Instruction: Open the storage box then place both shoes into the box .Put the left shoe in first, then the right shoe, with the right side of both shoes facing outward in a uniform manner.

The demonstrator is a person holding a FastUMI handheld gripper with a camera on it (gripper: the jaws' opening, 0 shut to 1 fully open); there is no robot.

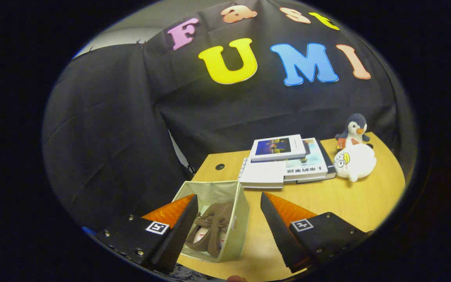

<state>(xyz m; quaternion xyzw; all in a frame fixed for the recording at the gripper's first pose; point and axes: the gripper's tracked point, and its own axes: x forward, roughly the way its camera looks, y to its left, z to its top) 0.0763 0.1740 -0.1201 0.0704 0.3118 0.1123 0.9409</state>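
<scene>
Nearest us, our gripper [229,219] is spread wide and holds nothing, its two fingers standing apart above the near part of the wooden table [327,203]. Between them, and partly behind the left finger, sits the open fabric storage box [239,231], pale and lidless at the top, close to the table's near left edge. Inside it we see brown shoes [211,229] with laces, lying lengthwise; it looks like both are in, pressed side by side, though we cannot separate them with certainty or tell which side faces outward. If so, we judge the placing is nearly or fully done, and what remains is a clean retreat: we should keep the fingers wide, lift straight up and back so the left finger does not snag the soft wall of the box or drag it off the table edge, and check that the shoes sit level and do not ride over the rim. Beyond the box lies a stack of books [284,162], well apart from it. Further right, near the table's far edge, a white plush toy [354,161] rests just in front of a plush penguin [354,132], both out of our path.
</scene>
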